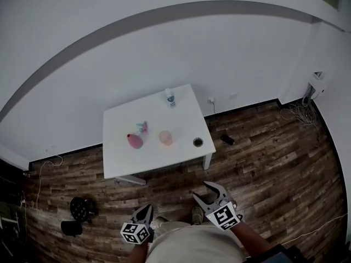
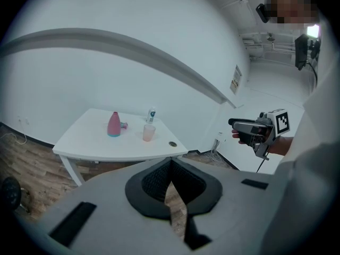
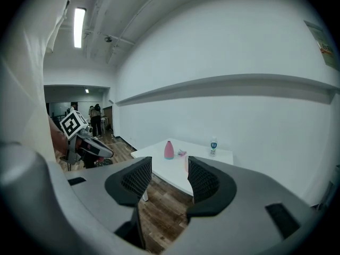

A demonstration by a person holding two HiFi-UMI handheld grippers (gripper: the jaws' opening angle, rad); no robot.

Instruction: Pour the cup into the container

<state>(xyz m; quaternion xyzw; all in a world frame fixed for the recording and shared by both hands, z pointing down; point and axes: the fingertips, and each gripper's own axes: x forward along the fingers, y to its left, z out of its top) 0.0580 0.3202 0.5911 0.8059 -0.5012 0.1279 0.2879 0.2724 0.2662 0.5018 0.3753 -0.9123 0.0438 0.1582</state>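
Note:
On the white table [image 1: 120,163] stand a pale pink cup [image 1: 165,137], a small dark round container [image 1: 198,142], a pink vase-shaped bottle [image 1: 135,141] and a clear water bottle [image 1: 170,97]. Both grippers hang over the wooden floor, well short of the table. My left gripper [image 1: 148,208] is shut with nothing in it; its pads meet at the tip [image 2: 170,161]. My right gripper [image 1: 204,192] is open and empty [image 3: 169,163]. The left gripper view shows the cup [image 2: 149,133] and the container [image 2: 172,144]. The right jaw hides most of the cup [image 3: 186,162].
A small pink thing [image 1: 142,126] lies behind the pink bottle. Black items [image 1: 79,208] sit on the floor at the left, a dark object [image 1: 227,139] right of the table, and cables [image 1: 299,113] by the right wall. People [image 3: 96,120] stand in a far room.

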